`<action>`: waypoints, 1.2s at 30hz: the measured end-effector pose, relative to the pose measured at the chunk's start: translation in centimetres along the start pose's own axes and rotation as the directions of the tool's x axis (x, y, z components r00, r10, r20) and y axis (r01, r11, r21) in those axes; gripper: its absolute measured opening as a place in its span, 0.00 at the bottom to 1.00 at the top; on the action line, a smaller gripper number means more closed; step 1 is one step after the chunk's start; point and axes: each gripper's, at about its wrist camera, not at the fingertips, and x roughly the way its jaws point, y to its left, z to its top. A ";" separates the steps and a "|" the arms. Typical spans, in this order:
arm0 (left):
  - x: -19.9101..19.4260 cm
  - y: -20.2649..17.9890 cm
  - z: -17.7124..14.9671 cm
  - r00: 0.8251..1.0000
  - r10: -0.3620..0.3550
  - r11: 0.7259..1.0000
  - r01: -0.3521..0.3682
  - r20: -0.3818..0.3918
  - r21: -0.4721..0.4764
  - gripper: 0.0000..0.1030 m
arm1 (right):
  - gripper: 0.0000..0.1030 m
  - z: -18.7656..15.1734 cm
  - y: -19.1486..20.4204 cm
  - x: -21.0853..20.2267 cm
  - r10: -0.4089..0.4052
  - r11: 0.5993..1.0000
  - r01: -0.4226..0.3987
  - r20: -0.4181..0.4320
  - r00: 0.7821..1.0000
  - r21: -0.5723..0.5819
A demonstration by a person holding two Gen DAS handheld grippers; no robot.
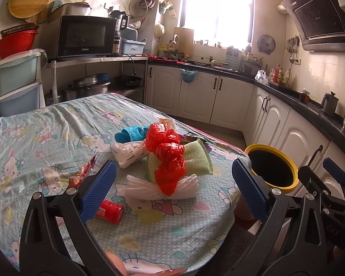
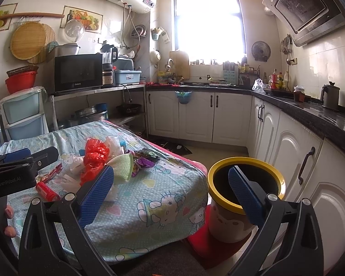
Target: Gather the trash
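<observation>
A pile of trash lies on the cartoon-print tablecloth point(image 1: 46, 138): a crumpled red plastic bag point(image 1: 169, 158), white foam netting point(image 1: 184, 187), a white bag point(image 1: 128, 153), a green mesh cloth point(image 1: 200, 158), a blue cloth point(image 1: 132, 134), a red snack wrapper point(image 1: 82, 172) and a small red bottle point(image 1: 110, 211). My left gripper point(image 1: 172, 191) is open just in front of the pile, nothing between its fingers. My right gripper point(image 2: 172, 195) is open and empty, straddling the table edge and the yellow-rimmed bin point(image 2: 243, 184). Purple wrappers point(image 2: 145, 161) lie near the pile.
The bin point(image 1: 272, 168) stands on the floor right of the table, on a red mat point(image 2: 202, 243). White cabinets point(image 2: 287, 156) and a dark counter run along the right and back. A microwave point(image 1: 85, 36) and plastic drawers point(image 1: 16, 85) stand behind the table.
</observation>
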 end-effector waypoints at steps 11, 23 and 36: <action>0.0 -0.1 0.1 1.000 -0.002 1.000 0.002 0.004 0.000 0.90 | 0.94 0.1 -0.2 -0.1 -0.002 1.000 0.002 0.006 1.000 0.001; 0.0 -0.1 0.0 1.000 -0.001 1.000 0.001 0.002 0.000 0.90 | 0.94 0.1 -0.2 0.0 0.002 1.000 -0.002 0.004 1.000 -0.001; 0.1 5.7 1.4 0.996 0.087 0.989 -0.090 -0.028 -0.117 0.90 | 0.94 0.3 3.2 2.0 0.163 0.982 -0.170 -0.086 0.983 -0.082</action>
